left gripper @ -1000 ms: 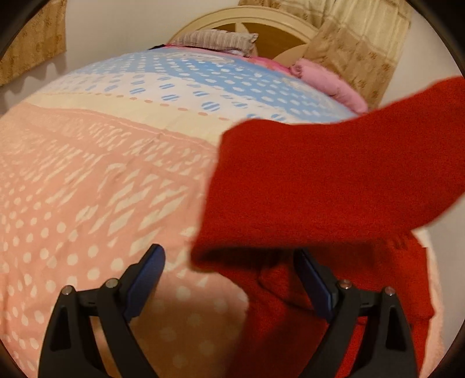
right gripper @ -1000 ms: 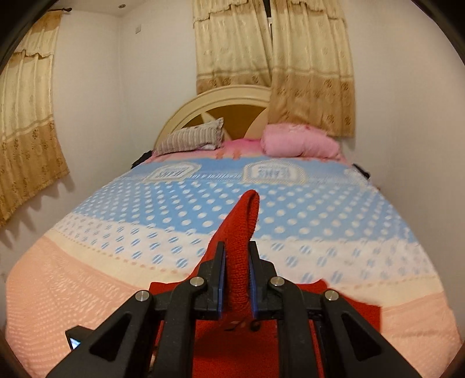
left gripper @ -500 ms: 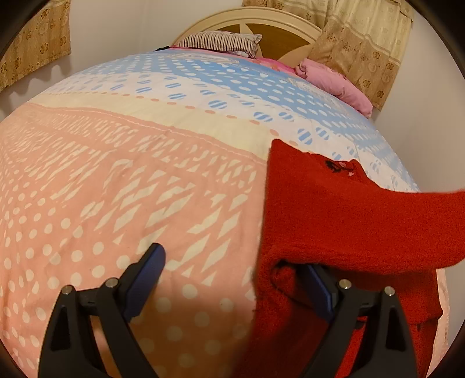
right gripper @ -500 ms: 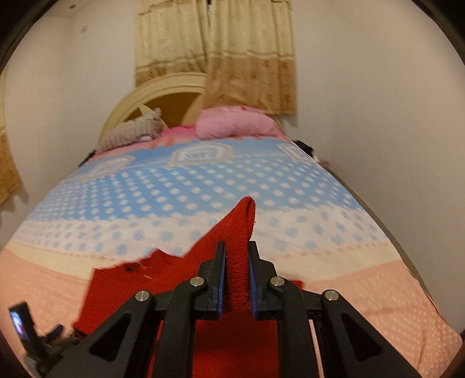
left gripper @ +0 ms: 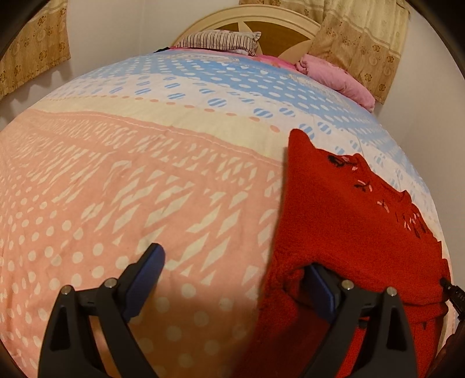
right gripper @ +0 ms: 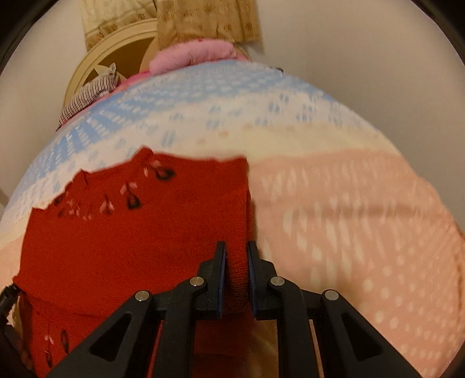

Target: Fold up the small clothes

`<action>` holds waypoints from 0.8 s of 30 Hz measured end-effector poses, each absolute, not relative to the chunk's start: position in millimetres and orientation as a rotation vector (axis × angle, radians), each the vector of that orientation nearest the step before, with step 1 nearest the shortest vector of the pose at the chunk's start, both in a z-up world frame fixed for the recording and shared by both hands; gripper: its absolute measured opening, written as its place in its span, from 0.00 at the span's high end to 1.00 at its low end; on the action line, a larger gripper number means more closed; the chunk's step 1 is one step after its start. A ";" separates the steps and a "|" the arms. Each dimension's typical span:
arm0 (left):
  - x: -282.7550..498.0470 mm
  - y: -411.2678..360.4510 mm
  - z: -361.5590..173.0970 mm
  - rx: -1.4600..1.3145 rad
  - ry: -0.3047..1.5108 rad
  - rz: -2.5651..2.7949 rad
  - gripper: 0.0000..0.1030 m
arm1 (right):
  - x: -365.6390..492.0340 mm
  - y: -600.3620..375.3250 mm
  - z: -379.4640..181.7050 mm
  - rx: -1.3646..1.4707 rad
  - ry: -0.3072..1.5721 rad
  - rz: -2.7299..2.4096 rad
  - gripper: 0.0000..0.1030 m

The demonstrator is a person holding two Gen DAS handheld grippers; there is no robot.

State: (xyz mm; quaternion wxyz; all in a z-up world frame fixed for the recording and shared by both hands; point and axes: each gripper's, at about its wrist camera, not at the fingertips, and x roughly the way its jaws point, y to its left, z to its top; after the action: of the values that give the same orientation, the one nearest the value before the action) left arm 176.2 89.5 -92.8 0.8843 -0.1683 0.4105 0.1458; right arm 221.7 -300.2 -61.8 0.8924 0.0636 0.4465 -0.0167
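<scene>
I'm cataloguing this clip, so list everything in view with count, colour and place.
sweater: one, red with small pink and black stitching, spread on the bedspread's near right part.
bedspread: one, pink, cream and blue with dots, covering the bed.
striped pillow: one, brown and white, at the headboard.
pink pillow: one, right of the striped one.
headboard: one, cream and brown, against the wall.
curtains: beige, behind the bed and at far left.
left claw: black with blue pads, open, right finger under the sweater's fold.
right claw: black, shut on the sweater's edge.
</scene>
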 end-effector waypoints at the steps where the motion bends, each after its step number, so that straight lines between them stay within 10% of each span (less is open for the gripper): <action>1: 176.7 89.2 -93.0 -0.347 0.856 0.304 0.08 | 221.0 -303.5 -61.8 0.150 0.923 -0.028 0.87; 14: 169.5 95.6 -91.3 -0.404 0.827 0.260 0.06 | 195.5 -326.3 -44.7 0.279 0.904 -0.030 0.65; 24: 128.1 85.4 -47.9 -0.305 0.710 0.209 0.06 | 149.3 -305.0 4.5 0.097 0.763 -0.089 0.65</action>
State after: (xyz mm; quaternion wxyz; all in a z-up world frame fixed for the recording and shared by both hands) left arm 128.1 85.4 -47.9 0.9210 -0.1482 0.3456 0.1020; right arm 149.3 -305.0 4.5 0.9260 0.0473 0.3719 -0.0433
